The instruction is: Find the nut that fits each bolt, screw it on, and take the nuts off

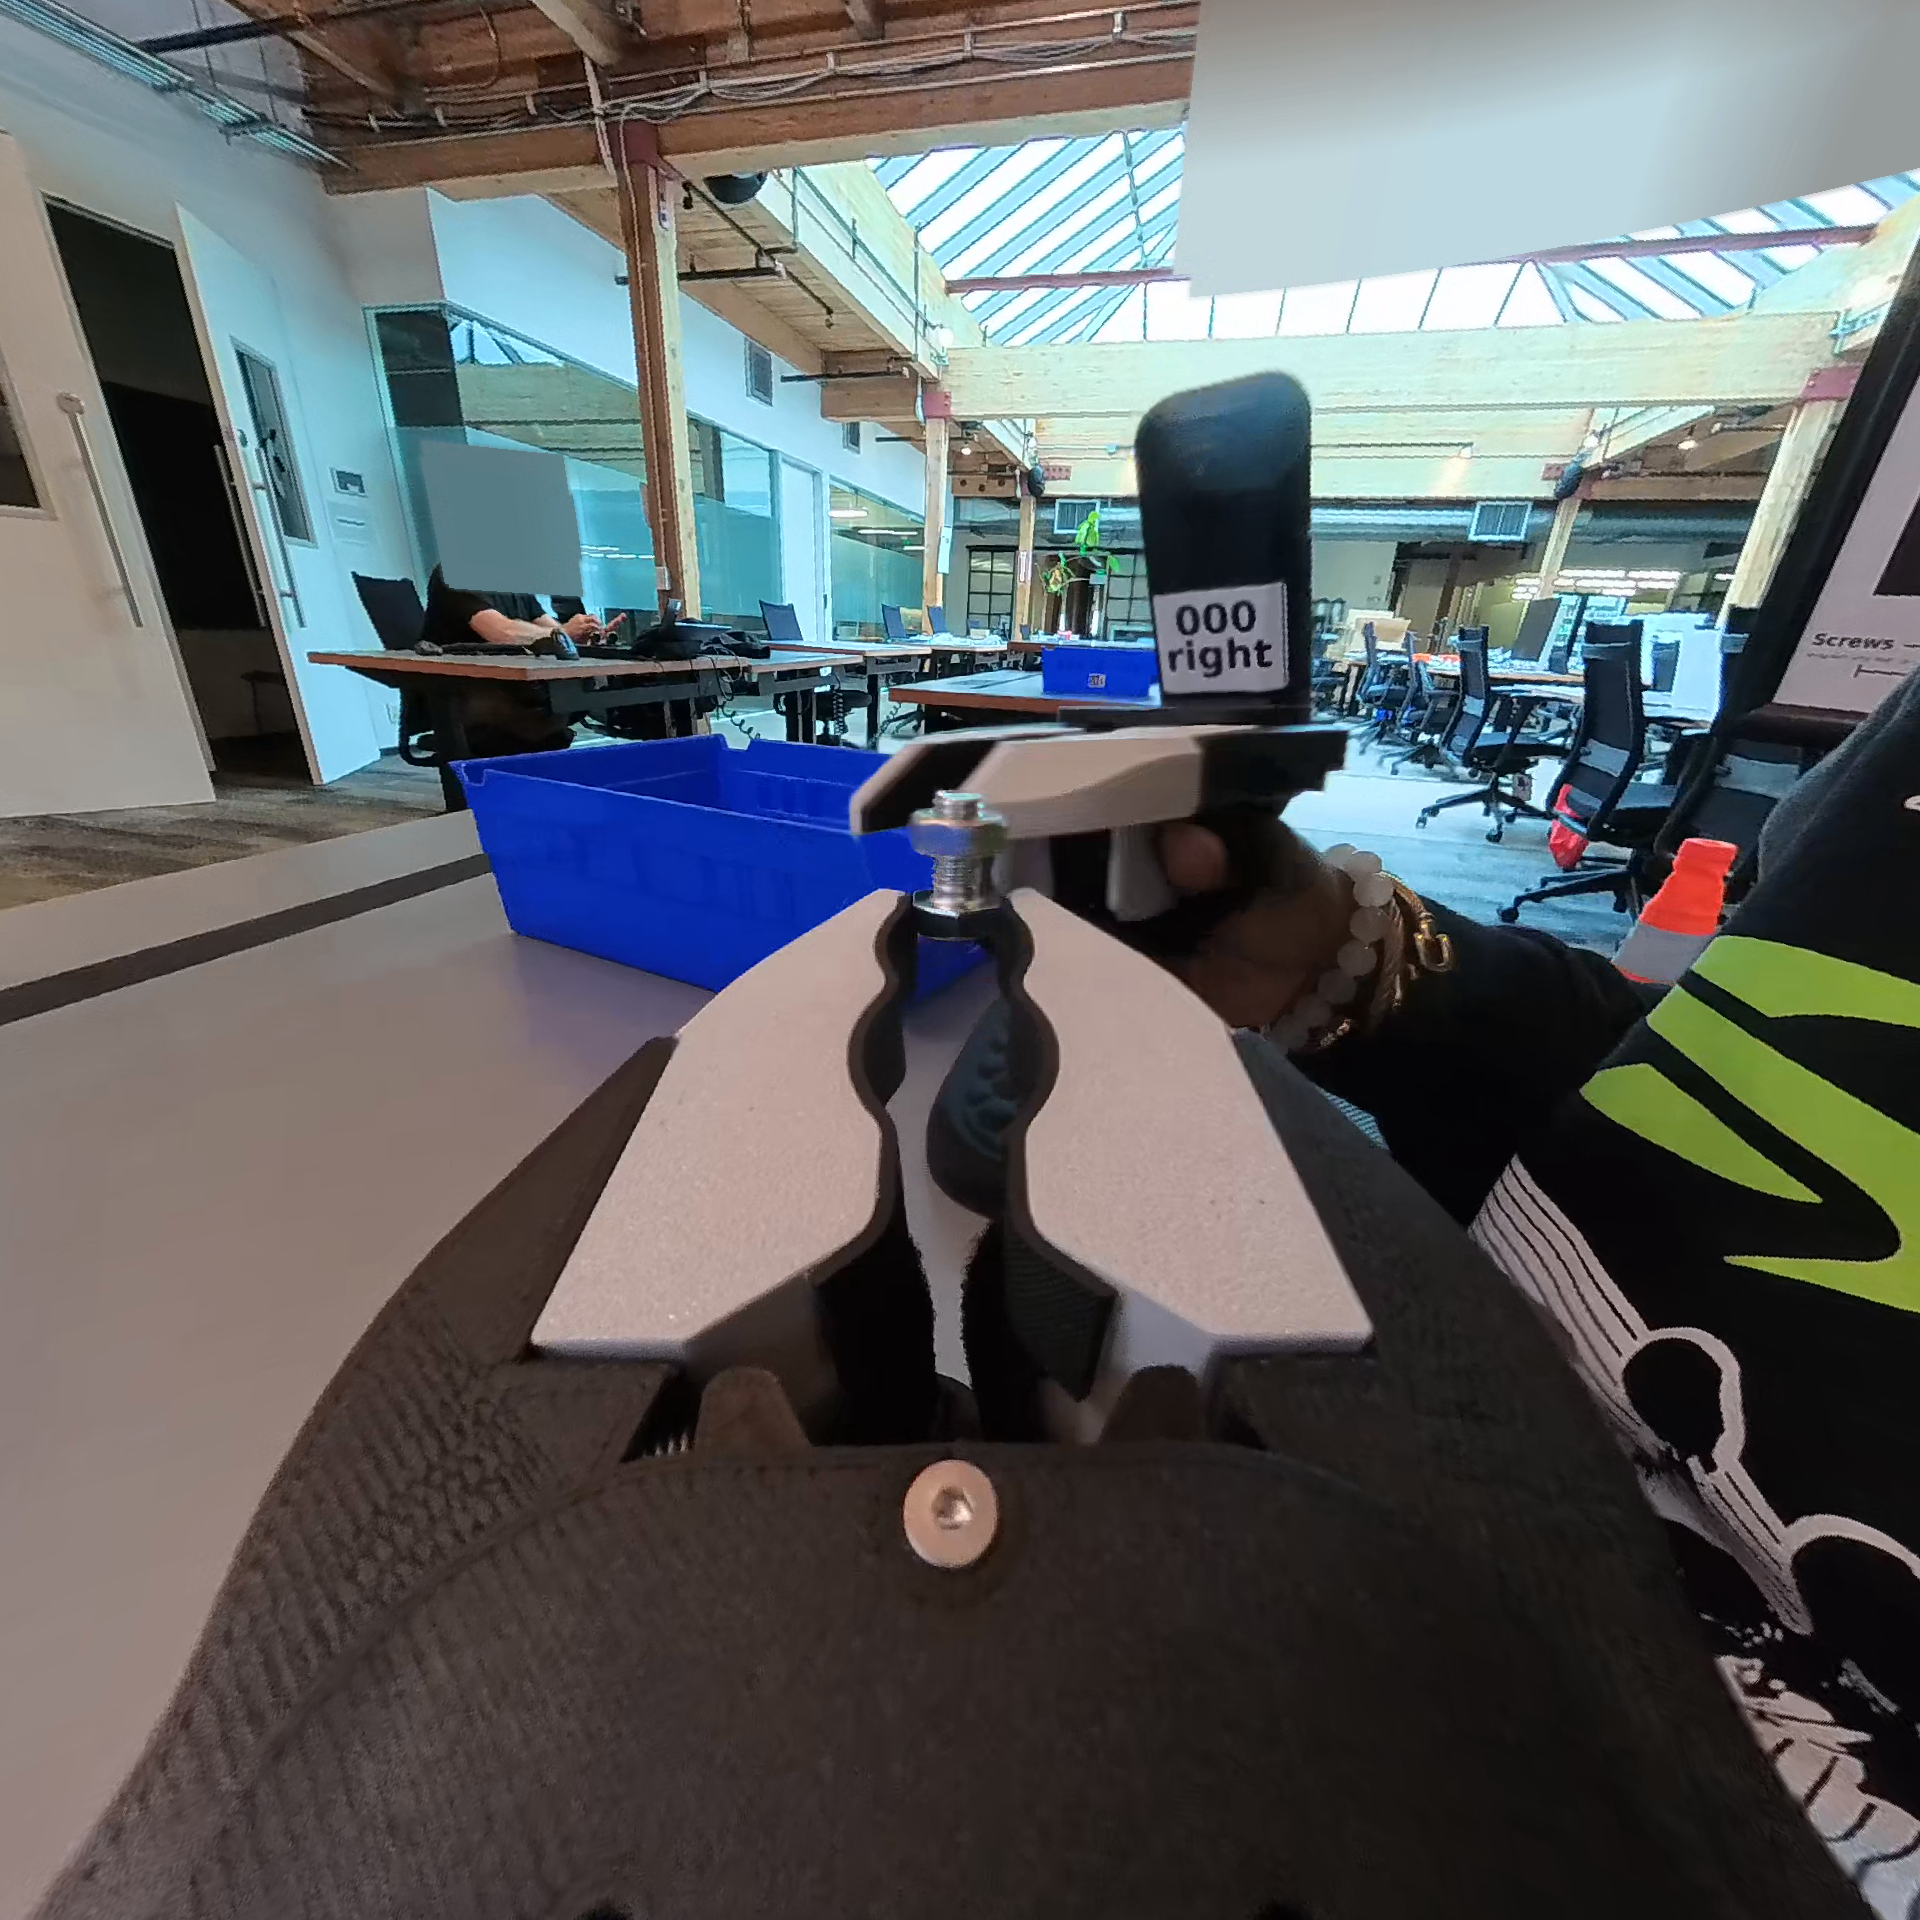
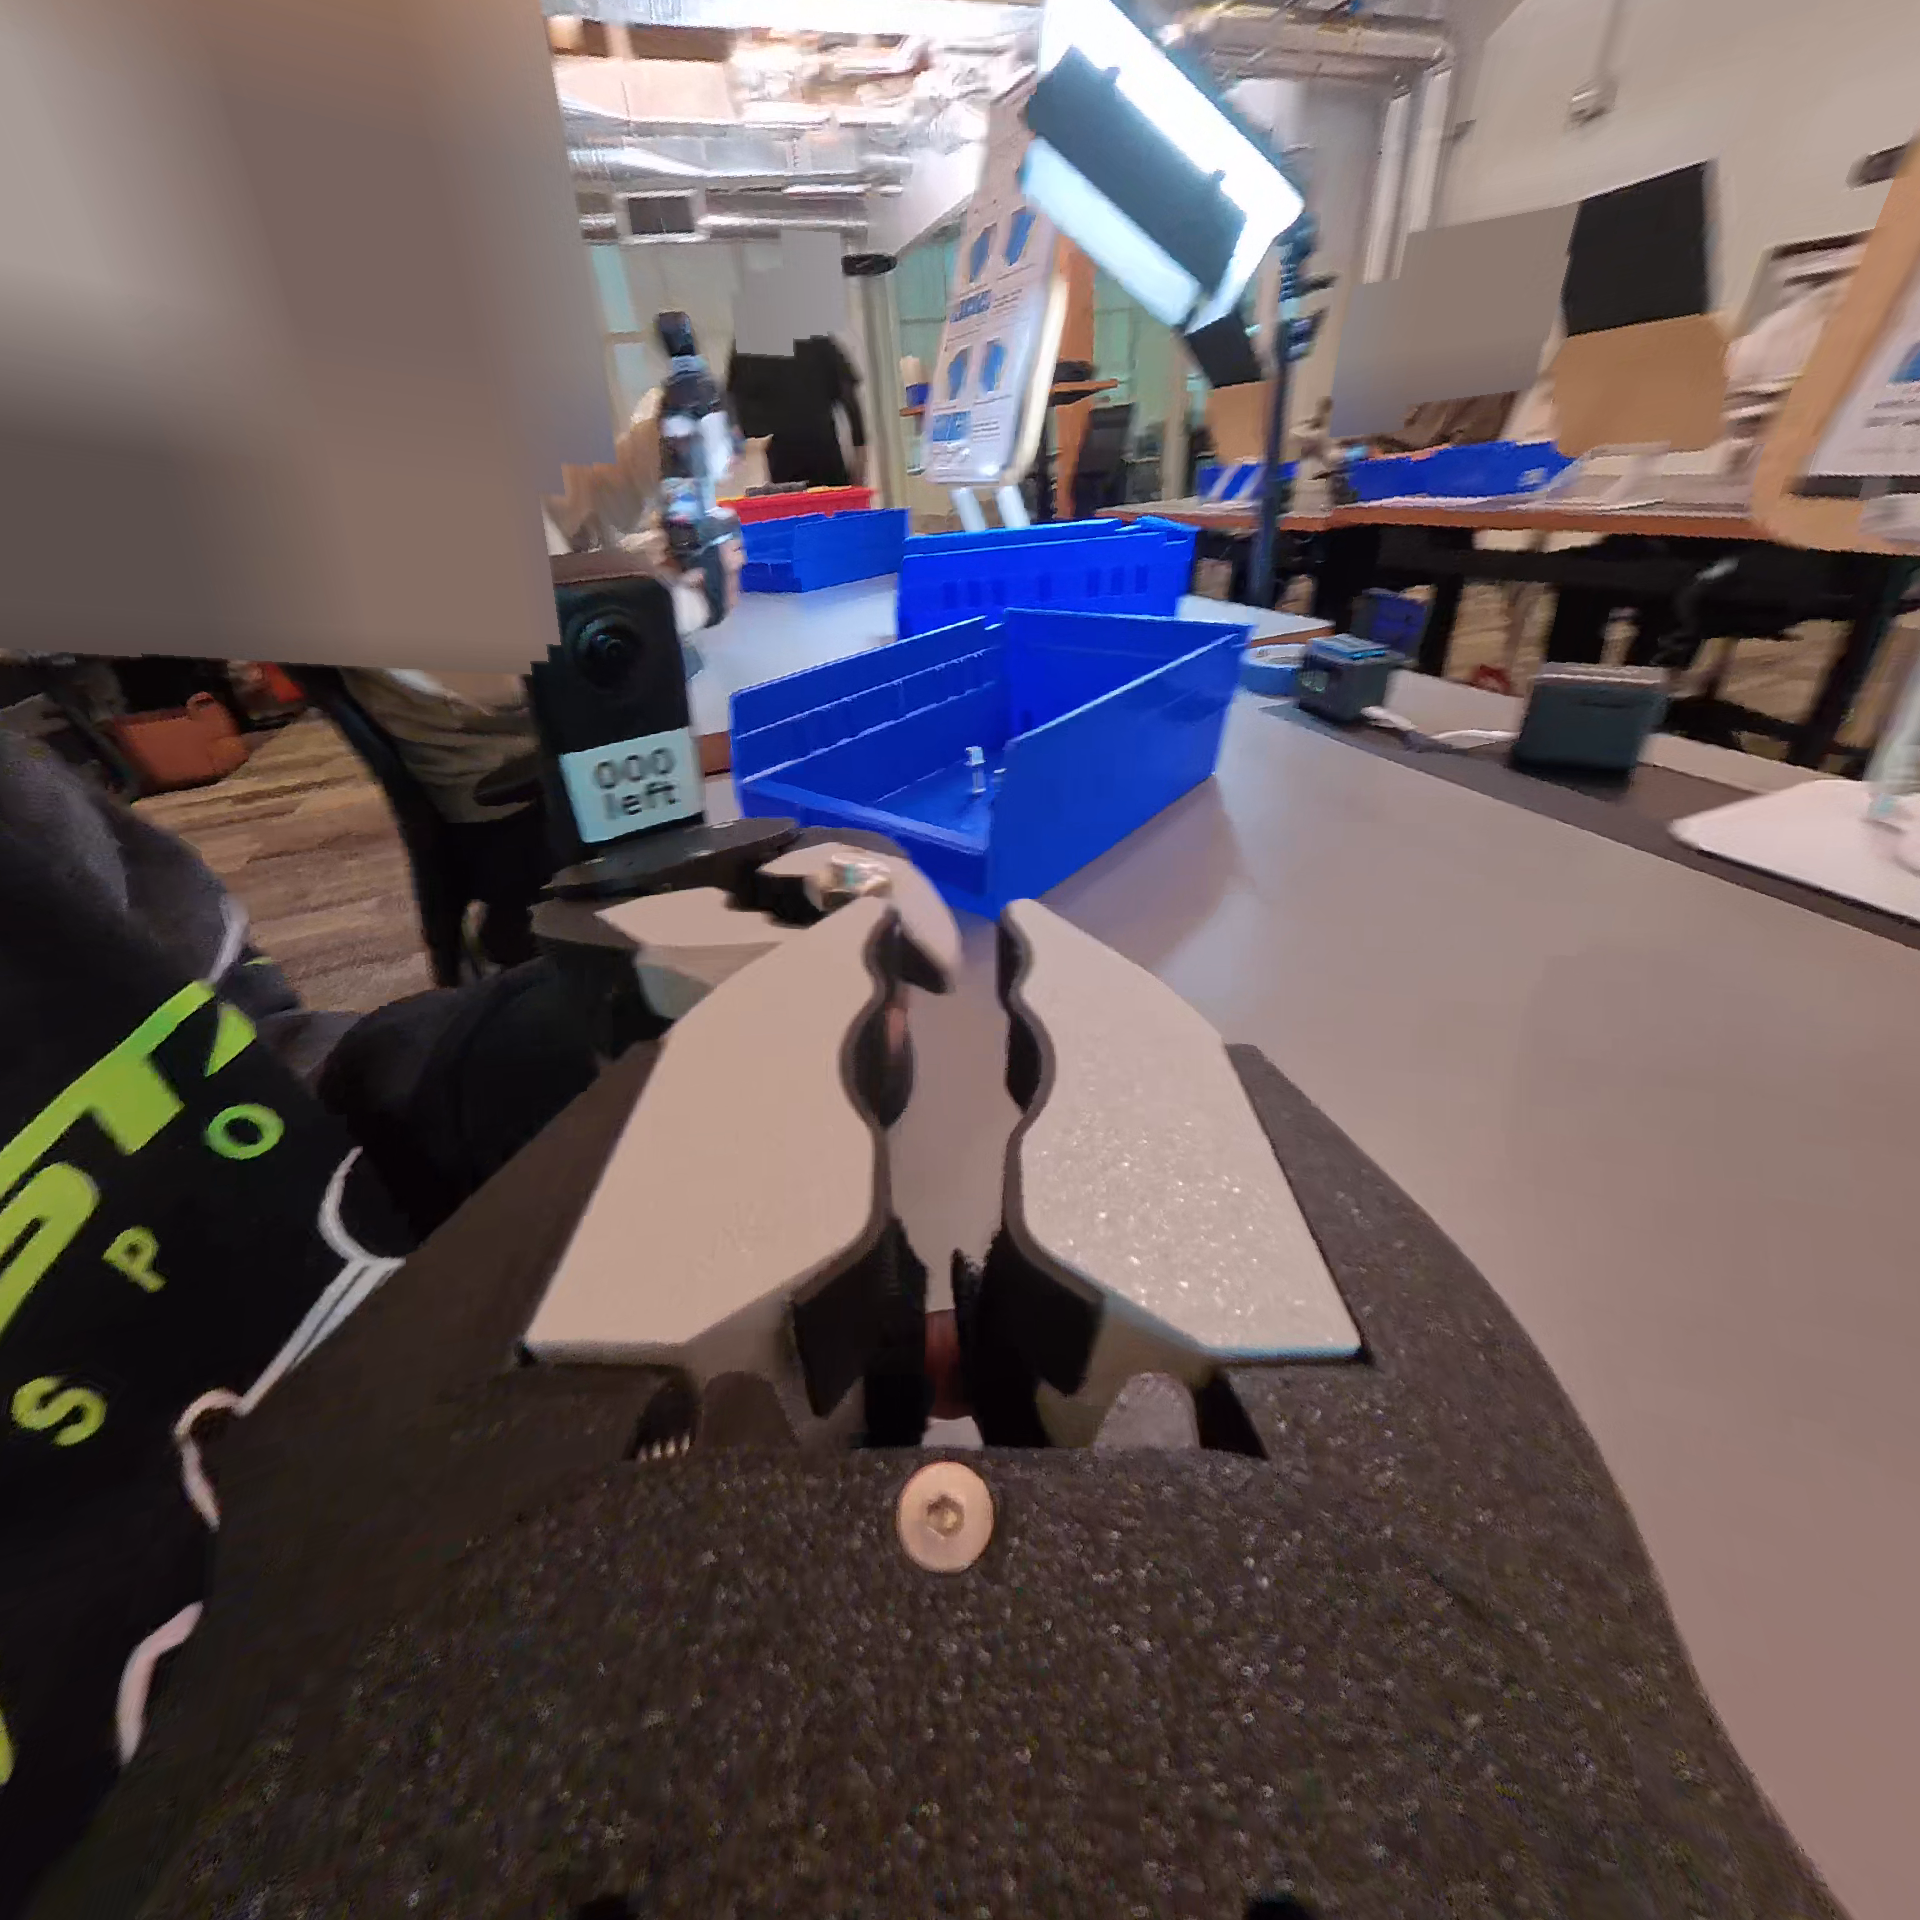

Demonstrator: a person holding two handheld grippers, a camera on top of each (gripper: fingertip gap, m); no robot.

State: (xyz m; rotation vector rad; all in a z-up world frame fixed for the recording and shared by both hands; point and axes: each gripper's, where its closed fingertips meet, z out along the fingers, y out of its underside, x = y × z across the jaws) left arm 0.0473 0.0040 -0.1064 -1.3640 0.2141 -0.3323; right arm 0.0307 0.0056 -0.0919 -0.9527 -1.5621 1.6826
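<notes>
My left gripper (image 1: 957, 920) clamps bolt (image 1: 957, 883) head, shank upright. My right gripper (image 1: 935, 821) pinches nut (image 1: 958, 831) on it. Blue bin (image 2: 1101, 769) behind holds small bolt (image 2: 975, 774).

A silver bolt (image 1: 957, 914) is seen between grey fingers (image 1: 769, 1122) edged in black; beyond the claw a bright blue bin (image 1: 665, 842) is seen on a grey table (image 1: 260, 1091).

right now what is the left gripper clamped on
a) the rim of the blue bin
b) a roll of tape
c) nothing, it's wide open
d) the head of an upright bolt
d: in the left wrist view the left gripper has its fingertips closed on the head of the upright bolt, in front of the blue bin.
</notes>
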